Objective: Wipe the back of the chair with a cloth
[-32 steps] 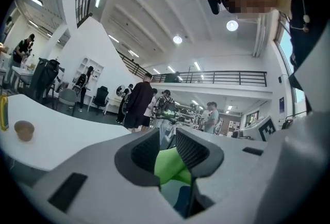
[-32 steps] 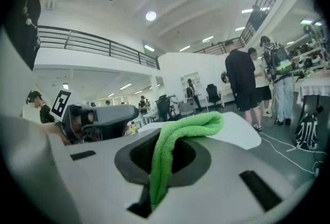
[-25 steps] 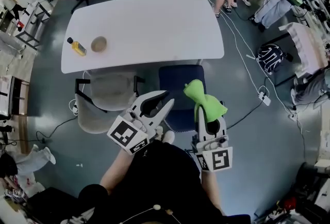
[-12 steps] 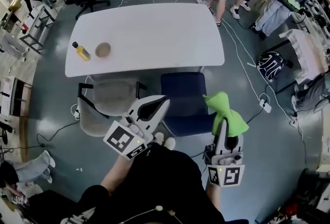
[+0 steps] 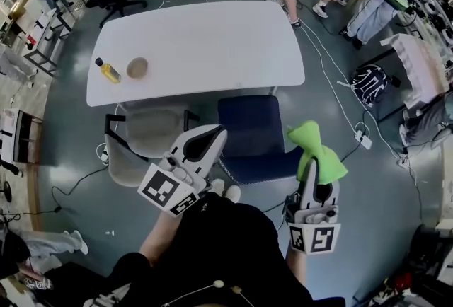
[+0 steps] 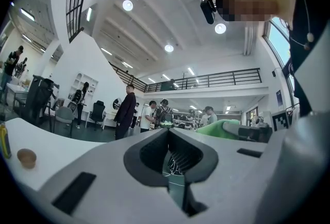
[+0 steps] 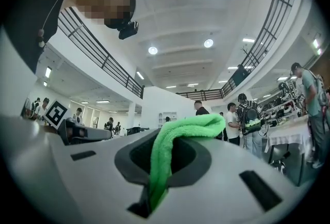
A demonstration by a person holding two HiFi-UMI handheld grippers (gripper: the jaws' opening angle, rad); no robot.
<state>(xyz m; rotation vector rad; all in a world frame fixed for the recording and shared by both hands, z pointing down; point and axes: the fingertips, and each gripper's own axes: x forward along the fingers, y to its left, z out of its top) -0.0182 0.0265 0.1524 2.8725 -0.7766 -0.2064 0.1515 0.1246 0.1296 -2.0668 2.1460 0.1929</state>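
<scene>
White table (image 5: 212,37) with bottle (image 5: 108,71) and bowl (image 5: 136,68)

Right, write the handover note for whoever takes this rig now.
Left gripper: shut, empty, pointing up above the near edges of the two chairs.
Right gripper: shut on the cloth, pointing up, just right of the blue chair.
Both chairs are pushed in at the table, with the grey chair left of the blue chair.
Done: cloth is in hand.
Left: the cloth looks clear of the chair, so bring it to the chair's back and wipe.
</scene>
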